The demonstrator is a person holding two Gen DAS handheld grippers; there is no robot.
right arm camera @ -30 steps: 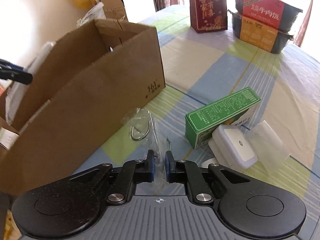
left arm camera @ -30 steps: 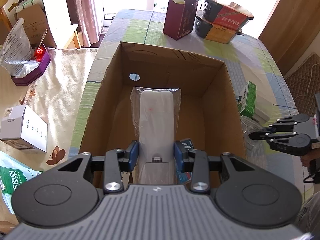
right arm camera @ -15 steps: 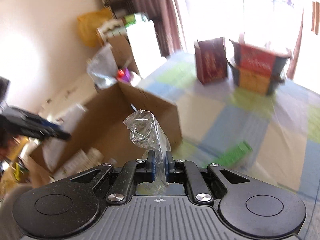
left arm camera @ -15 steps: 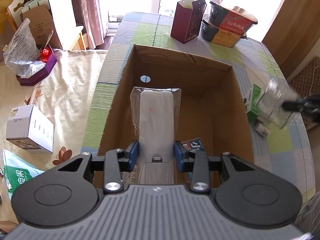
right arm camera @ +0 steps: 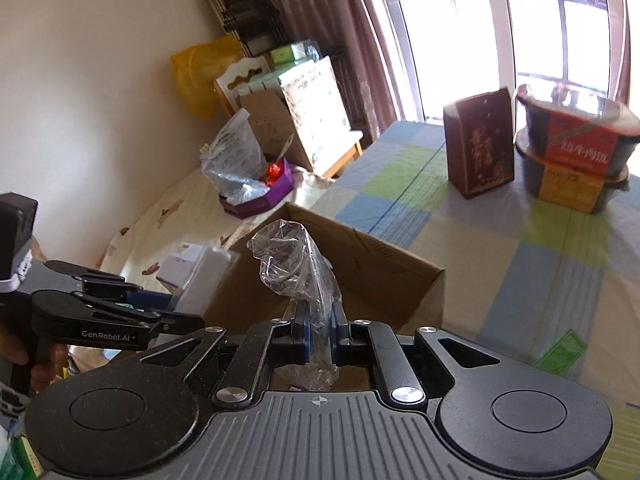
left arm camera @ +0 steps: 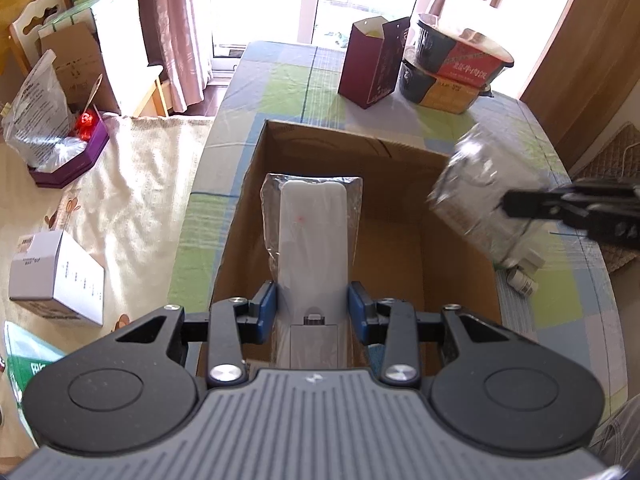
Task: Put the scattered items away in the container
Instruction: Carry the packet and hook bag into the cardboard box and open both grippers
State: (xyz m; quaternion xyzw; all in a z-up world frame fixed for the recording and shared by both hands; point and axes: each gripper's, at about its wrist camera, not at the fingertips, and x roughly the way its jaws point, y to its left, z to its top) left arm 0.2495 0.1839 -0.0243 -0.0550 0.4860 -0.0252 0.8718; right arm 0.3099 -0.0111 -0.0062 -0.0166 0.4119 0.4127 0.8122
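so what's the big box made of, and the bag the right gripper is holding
The big box looks like plain brown corrugated cardboard: matte, creased walls, raw cut edges. The bag in the right gripper looks like thin clear plastic film: see-through, crinkled, with shiny highlights. A curved wire-like piece shows inside; its material is unclear.

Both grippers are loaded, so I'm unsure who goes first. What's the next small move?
Probably open the left gripper: its wrapped white device already hangs over the open cardboard box, while the right gripper, pinching the clear plastic bag, seems only at the box's rim.
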